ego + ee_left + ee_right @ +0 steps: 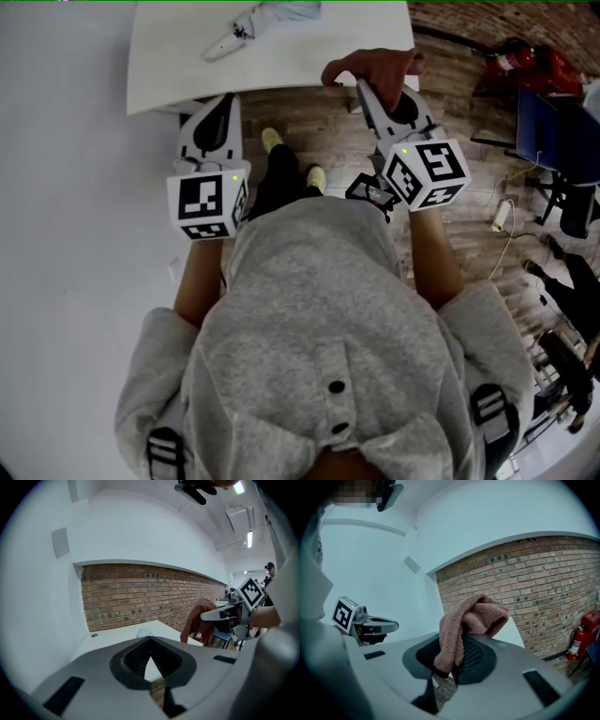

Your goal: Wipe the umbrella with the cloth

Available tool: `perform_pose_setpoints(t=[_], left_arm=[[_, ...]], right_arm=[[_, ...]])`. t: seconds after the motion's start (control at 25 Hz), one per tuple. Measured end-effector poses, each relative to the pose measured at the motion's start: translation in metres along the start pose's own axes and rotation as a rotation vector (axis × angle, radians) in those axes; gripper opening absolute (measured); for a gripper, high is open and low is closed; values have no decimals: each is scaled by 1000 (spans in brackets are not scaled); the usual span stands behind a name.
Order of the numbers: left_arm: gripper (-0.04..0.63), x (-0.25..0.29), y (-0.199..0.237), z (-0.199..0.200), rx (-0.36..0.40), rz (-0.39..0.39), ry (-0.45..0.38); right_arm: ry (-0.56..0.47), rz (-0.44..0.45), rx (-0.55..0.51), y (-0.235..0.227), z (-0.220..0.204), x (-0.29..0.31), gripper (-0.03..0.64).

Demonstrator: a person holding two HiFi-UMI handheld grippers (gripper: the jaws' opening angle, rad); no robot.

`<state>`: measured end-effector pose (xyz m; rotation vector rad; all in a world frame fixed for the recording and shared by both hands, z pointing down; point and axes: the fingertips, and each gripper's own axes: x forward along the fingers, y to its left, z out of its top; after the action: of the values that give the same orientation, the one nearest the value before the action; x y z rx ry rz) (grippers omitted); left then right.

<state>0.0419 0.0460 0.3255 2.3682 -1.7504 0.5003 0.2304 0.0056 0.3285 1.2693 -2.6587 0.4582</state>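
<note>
A folded pale umbrella [253, 23] lies on the white table [187, 56] near its far side. It shows as a small pale blue shape [144, 632] in the left gripper view. My right gripper [361, 86] is shut on a brownish-pink cloth [370, 64], which bunches over the table's near right corner. In the right gripper view the cloth [473, 616] drapes up out of the pinched jaws [450, 667]. My left gripper [223, 101] hovers at the table's near edge, left of the right one, shut and empty [150, 660]. Both grippers are well short of the umbrella.
A white wall runs along the table's left, and a brick wall [140, 592] stands behind it. A red fire extinguisher [525, 61] and a blue chair [553, 131] sit right of the table on the wooden floor. The person's feet [291, 159] are below the table edge.
</note>
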Motion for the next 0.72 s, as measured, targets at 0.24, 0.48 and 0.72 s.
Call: perform_pose_setpoints(t=[0.24, 0.48, 0.72], left_arm=[[15, 38, 27, 6, -6, -34, 1], [15, 79, 79, 9, -24, -55, 18], [15, 110, 138, 1, -32, -71, 39]], right_arm=[[29, -15, -4, -12, 9, 39, 77], [46, -27, -28, -13, 30, 99, 78], [64, -54, -41, -3, 43, 161, 78]])
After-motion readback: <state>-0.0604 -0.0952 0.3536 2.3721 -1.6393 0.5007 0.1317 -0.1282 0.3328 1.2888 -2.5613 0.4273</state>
